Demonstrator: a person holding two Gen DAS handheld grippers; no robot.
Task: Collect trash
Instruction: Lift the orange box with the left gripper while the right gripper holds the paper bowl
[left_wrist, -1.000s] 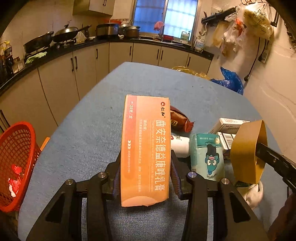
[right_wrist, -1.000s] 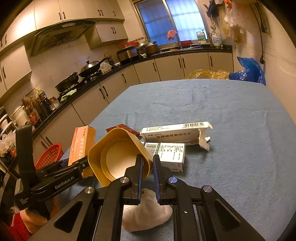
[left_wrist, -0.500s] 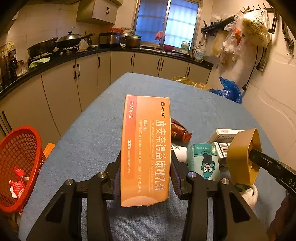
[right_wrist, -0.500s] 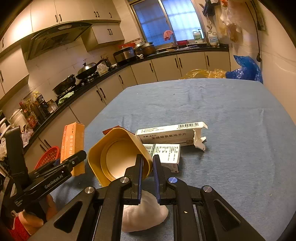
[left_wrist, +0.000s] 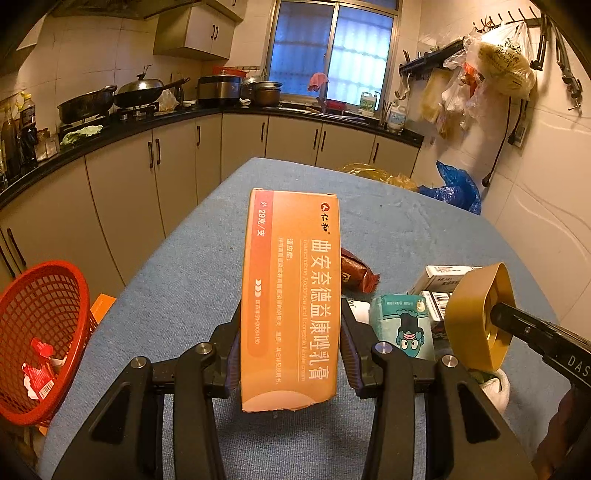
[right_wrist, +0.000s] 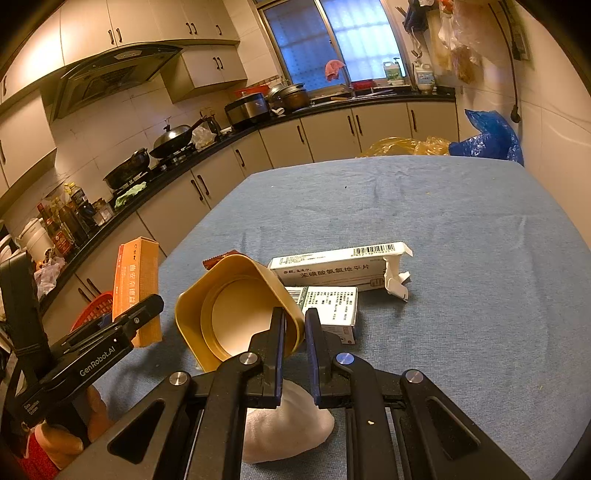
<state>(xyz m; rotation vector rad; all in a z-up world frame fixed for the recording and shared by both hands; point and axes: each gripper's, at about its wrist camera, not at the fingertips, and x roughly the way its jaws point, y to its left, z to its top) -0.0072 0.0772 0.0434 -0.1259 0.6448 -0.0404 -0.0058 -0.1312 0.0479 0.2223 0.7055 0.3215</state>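
The left gripper (left_wrist: 290, 332) clamped one orange box (left_wrist: 290, 295) above the blue table (right_wrist: 480, 258), right of the red basket (left_wrist: 44, 332), which held a few scraps. The right gripper (right_wrist: 294, 325) pinched one yellow bowl (right_wrist: 236, 310). Two white boxes (right_wrist: 340, 264), a wrapper, a tissue pack remained.

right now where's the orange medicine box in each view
Left wrist view: the orange medicine box fills the centre, upright between the left hand-held gripper fingers.
Right wrist view: it stands at the left edge, above the left hand-held gripper's black body, beside the yellow bowl.
Shared landmark: the red basket, far left in the left wrist view, peeking out behind the box in the right wrist view.
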